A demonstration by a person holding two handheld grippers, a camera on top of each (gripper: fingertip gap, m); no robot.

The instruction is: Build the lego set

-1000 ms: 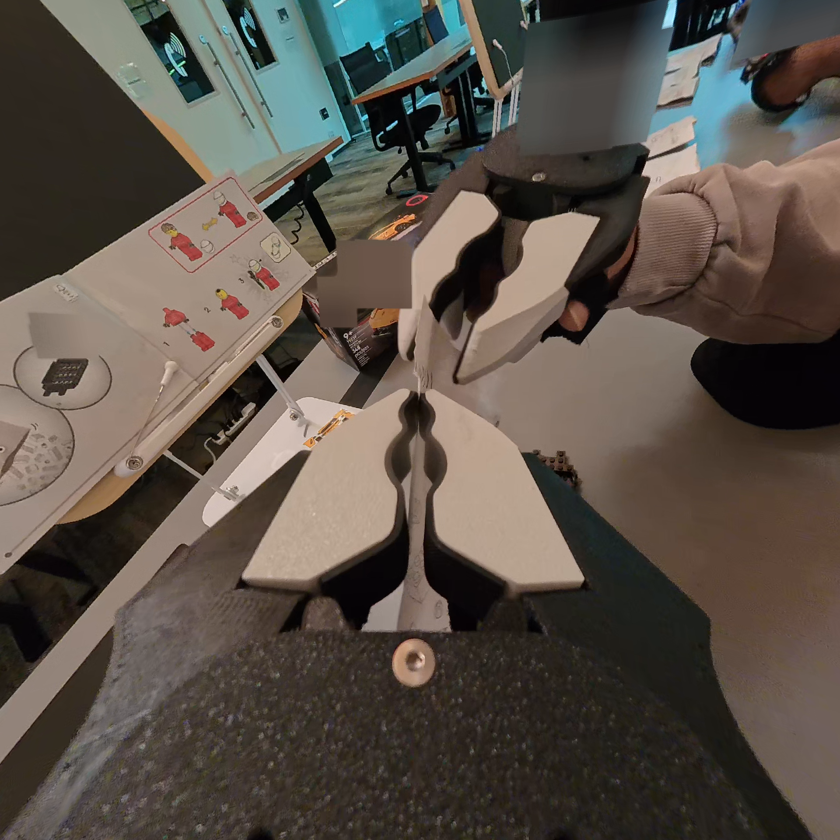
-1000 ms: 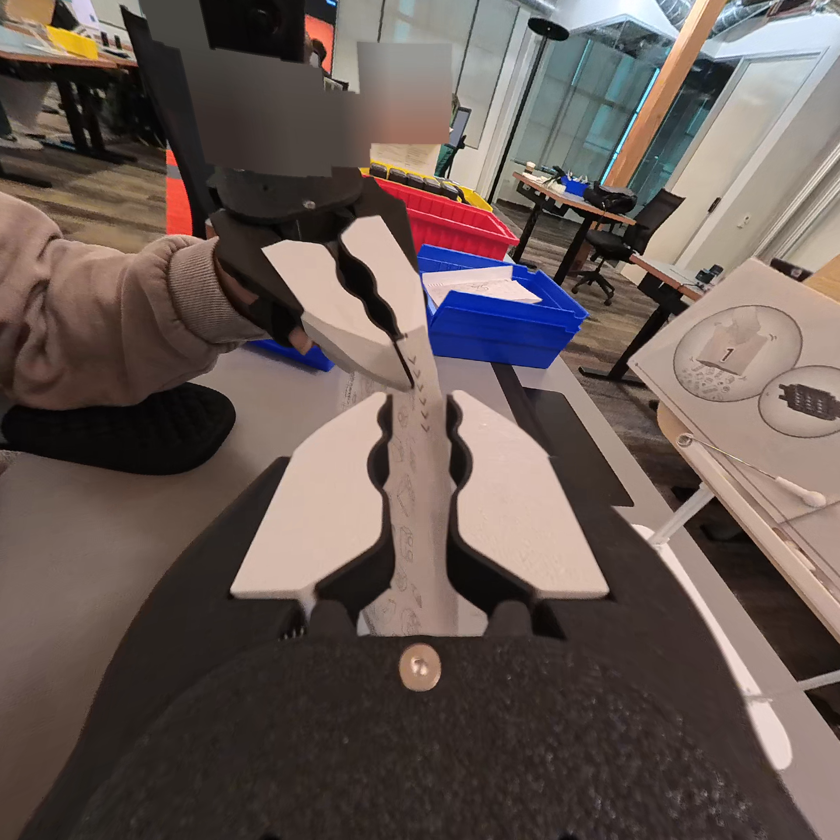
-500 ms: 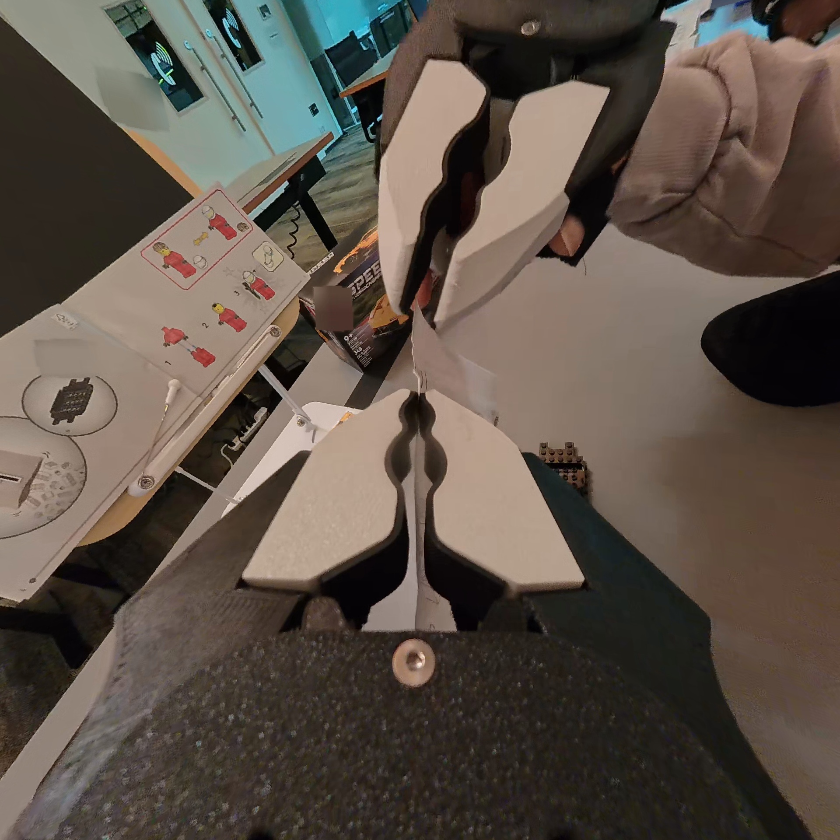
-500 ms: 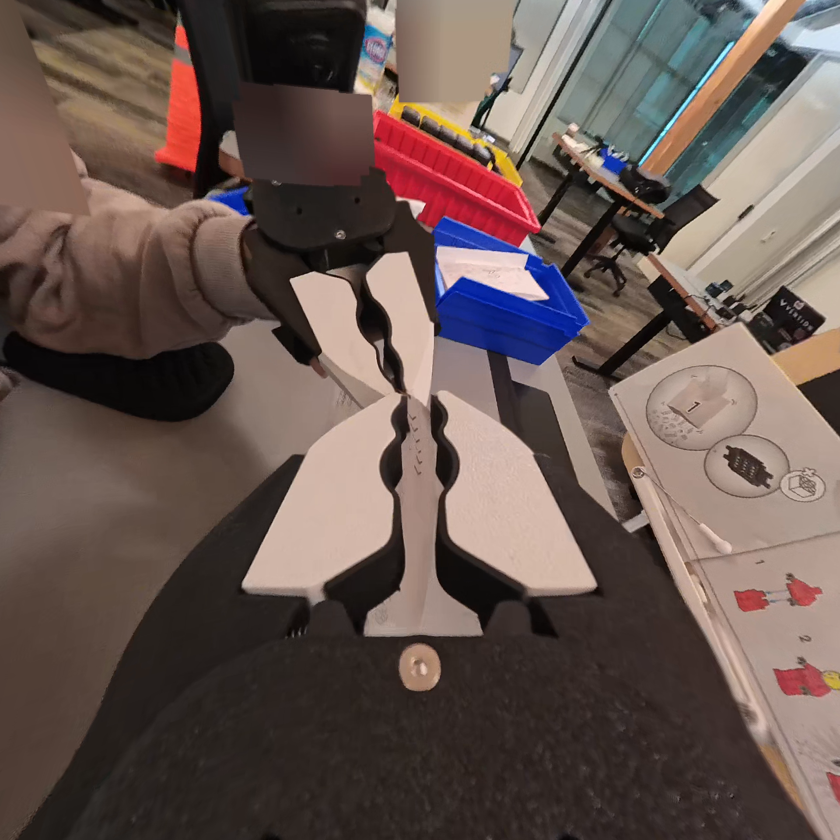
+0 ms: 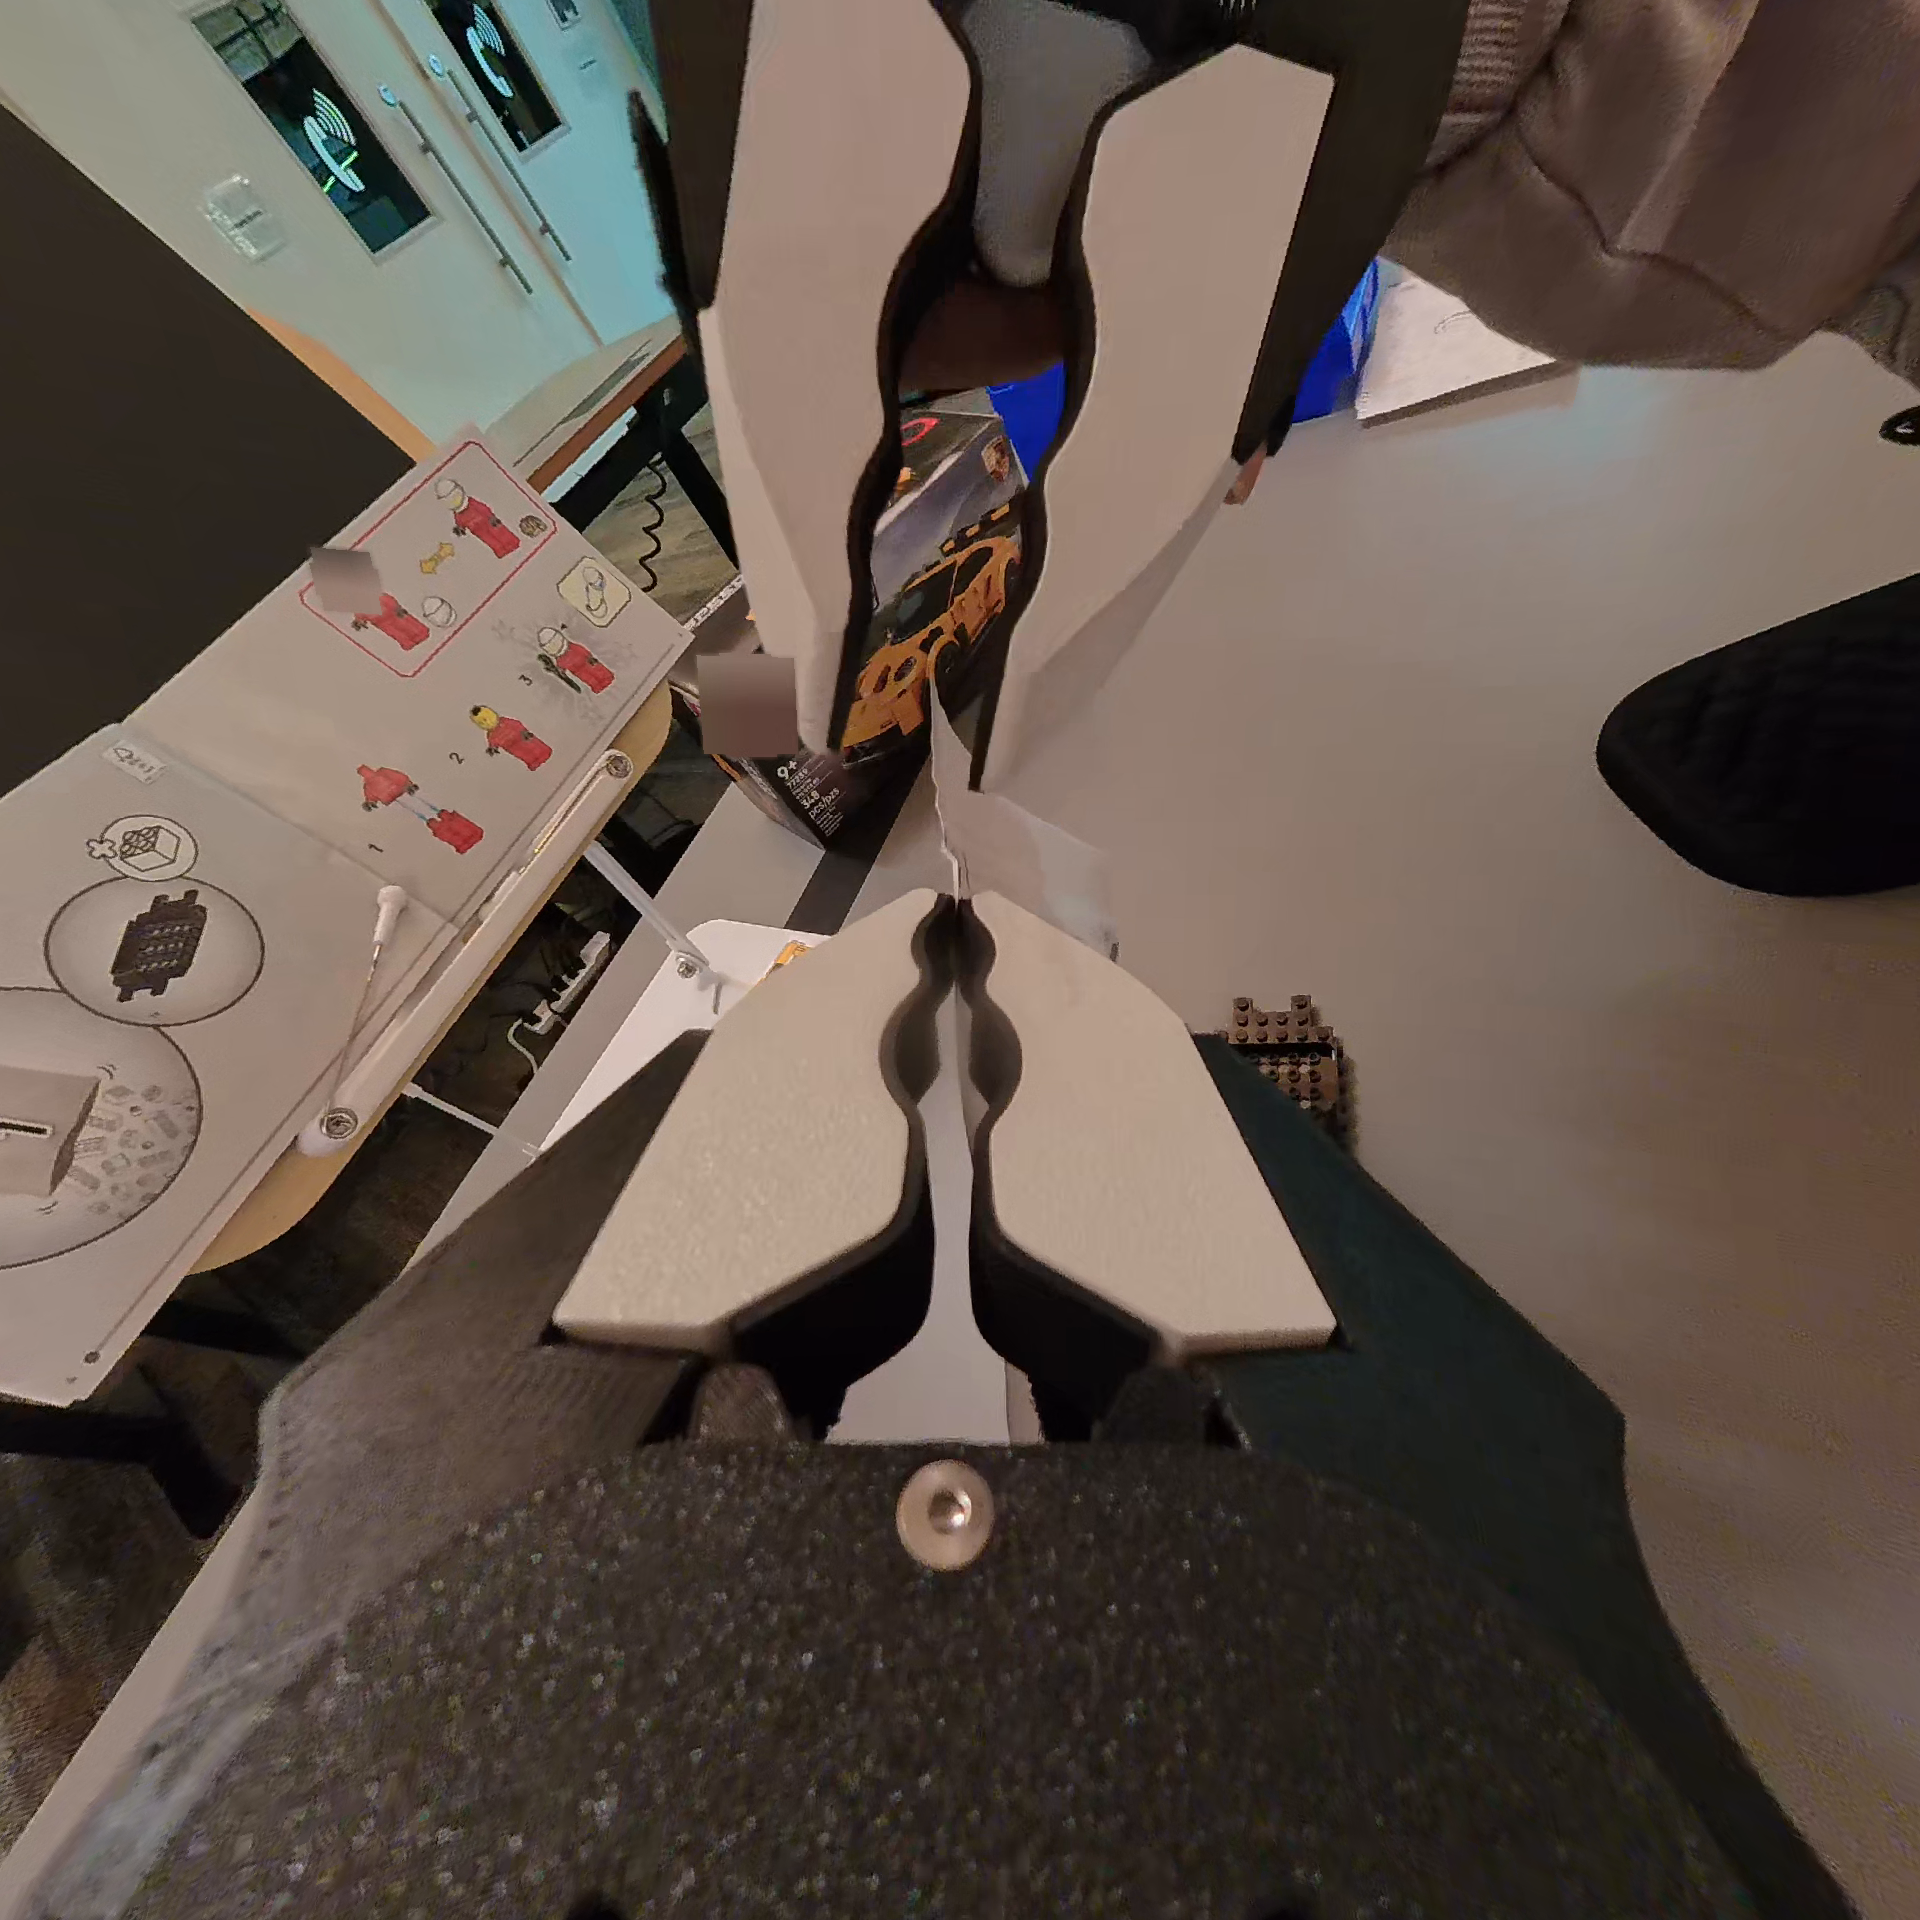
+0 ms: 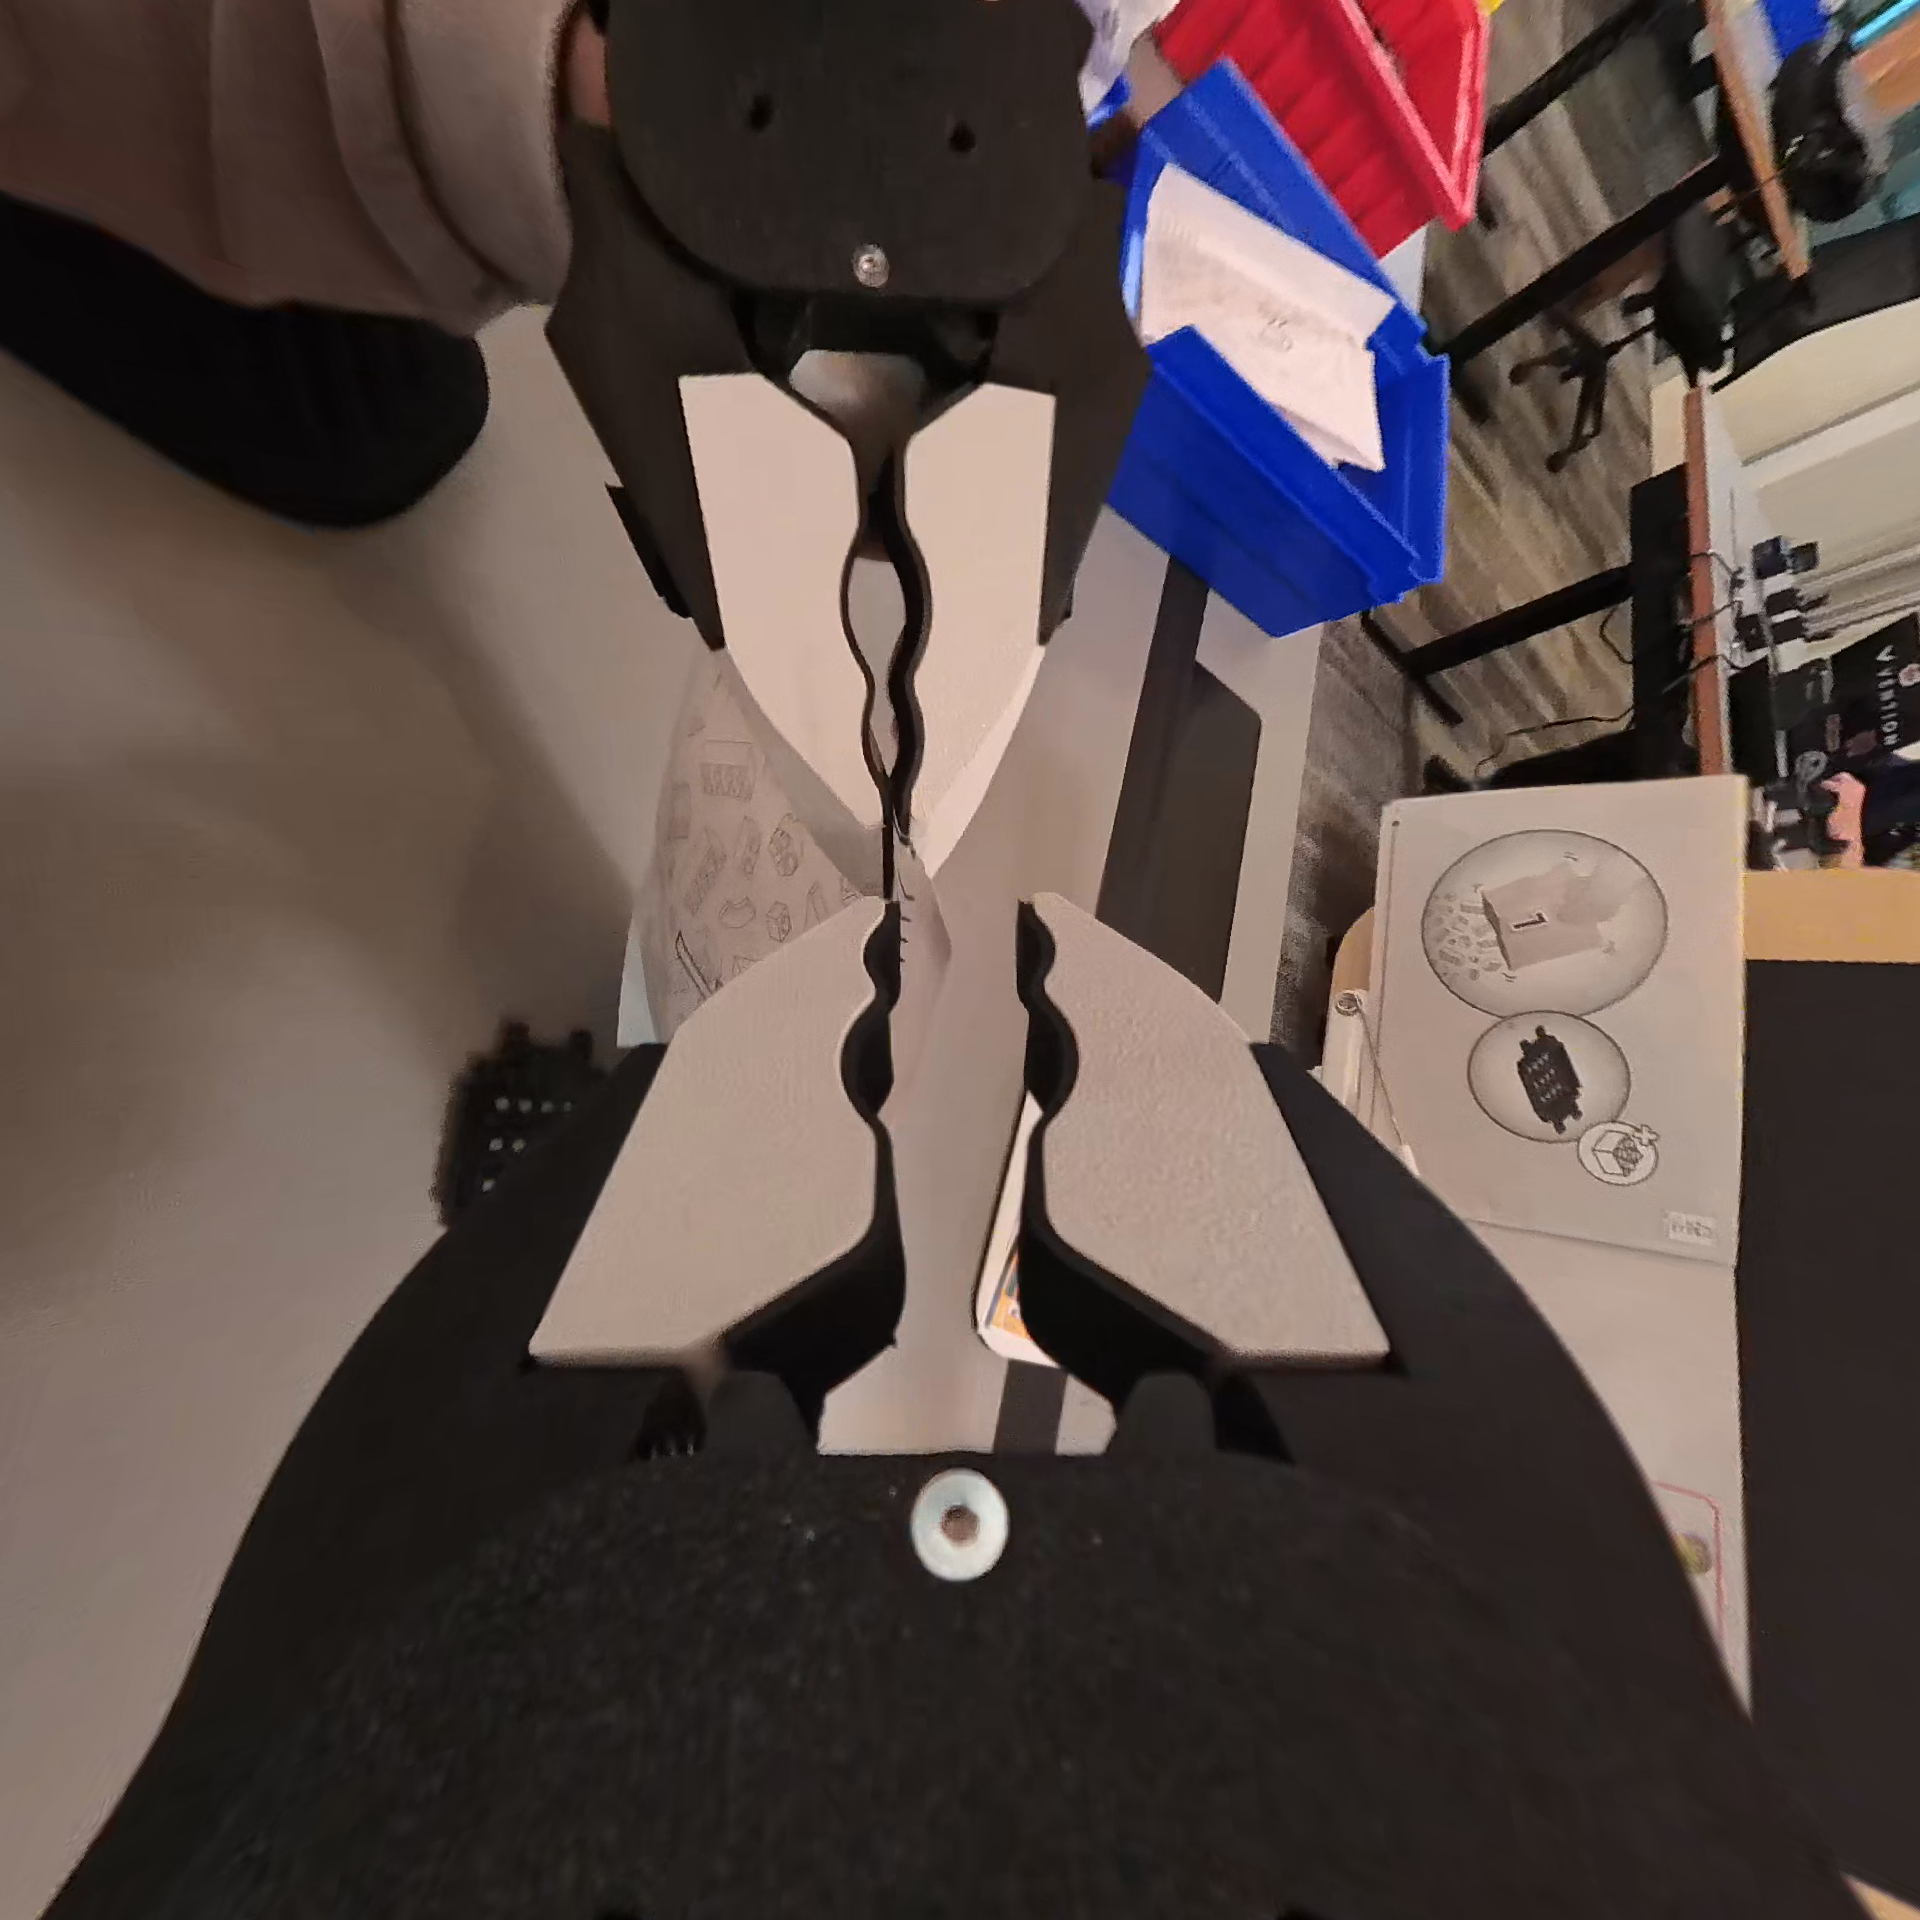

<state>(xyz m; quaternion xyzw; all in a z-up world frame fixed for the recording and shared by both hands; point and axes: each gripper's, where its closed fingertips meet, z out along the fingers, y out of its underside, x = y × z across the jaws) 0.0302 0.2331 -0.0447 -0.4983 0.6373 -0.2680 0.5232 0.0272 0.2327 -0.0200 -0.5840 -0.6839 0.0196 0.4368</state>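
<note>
Left tool point(image 5: 951, 914): clenched on the white paper bag point(image 5: 997, 842), above the worktop point(image 5: 1507, 831).
Right tool point(image 6: 951, 914): released, fingers apart; bag edge between them, against one finger.
Dark brick assembly point(image 5: 1288, 1060): on worktop, beside left tool.

Can't really tell what's inside the white paper bag point(image 6: 727, 862), most of it sits behind the left gripper point(image 6: 896, 831). The dark lego piece point(image 5: 1288, 1060) is half hidden by the gripper body, and in the right wrist view it's just a blurry smear. The set box point(image 5: 914, 644) only peeks through between the right gripper point(image 5: 904, 748) fingers. The instruction booklet point(image 5: 312, 790) runs off the left edge.
</note>
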